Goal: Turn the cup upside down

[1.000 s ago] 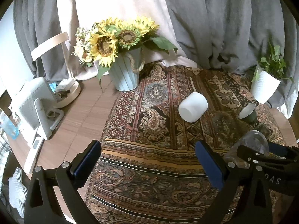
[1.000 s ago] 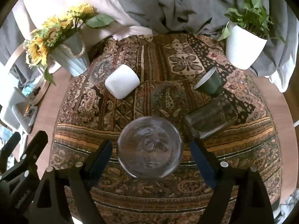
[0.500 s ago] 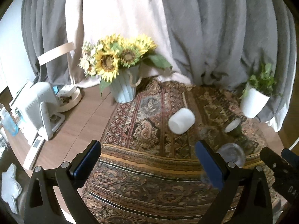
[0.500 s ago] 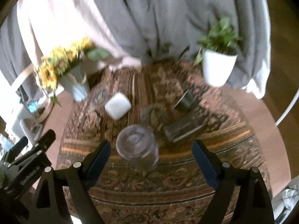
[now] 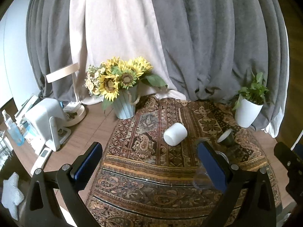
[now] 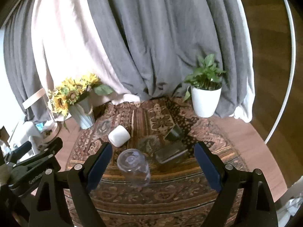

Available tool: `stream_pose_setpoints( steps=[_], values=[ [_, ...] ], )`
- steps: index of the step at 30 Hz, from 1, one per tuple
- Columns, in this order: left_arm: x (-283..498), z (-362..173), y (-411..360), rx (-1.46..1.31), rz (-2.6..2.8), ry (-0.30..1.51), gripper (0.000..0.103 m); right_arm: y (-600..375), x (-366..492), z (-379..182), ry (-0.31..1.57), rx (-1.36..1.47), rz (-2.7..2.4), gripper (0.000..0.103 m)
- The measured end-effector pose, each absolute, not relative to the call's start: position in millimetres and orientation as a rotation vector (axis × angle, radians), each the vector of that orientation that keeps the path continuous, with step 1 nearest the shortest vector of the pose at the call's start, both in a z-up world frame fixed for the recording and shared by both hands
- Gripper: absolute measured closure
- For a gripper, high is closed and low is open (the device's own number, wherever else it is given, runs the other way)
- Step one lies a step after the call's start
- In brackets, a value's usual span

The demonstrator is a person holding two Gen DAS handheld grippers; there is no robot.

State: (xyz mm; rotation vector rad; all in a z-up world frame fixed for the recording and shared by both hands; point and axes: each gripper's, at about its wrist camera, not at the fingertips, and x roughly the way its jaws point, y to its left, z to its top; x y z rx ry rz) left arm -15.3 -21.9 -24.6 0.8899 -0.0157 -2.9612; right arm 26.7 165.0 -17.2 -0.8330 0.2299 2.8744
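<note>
Empty clear glass cup (image 6: 134, 167) stands upside down on the patterned rug (image 6: 170, 193), between the right gripper's (image 6: 153, 167) spread jaws. Left gripper (image 5: 149, 167) gapes too. Both have risen higher than before.

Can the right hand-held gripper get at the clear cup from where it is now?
Probably yes. The right hand-held gripper is open, and the clear cup stands base-up on the cloth just ahead between its fingers, nothing in between.

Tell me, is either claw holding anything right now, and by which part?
Nothing is held. The left claw and the right claw are both open and bare; the clear cup stands bottom-up on the patterned cloth, untouched.
</note>
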Motion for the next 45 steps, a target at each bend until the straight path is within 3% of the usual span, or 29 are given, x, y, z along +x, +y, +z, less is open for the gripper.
stream_pose_setpoints(
  steps=[12, 45],
  values=[
    [7.9, -16.7, -11.6, 0.805, -2.98, -0.08, 0.0, 162.7, 50.9, -10.4, 0.155, -0.754, 2.896, 0.015],
    [11.1, -10.5, -9.5, 0.775, -3.0, -0.115, 0.0, 160.9, 54.9, -7.3, 0.162, -0.727, 2.883, 0.015]
  ],
)
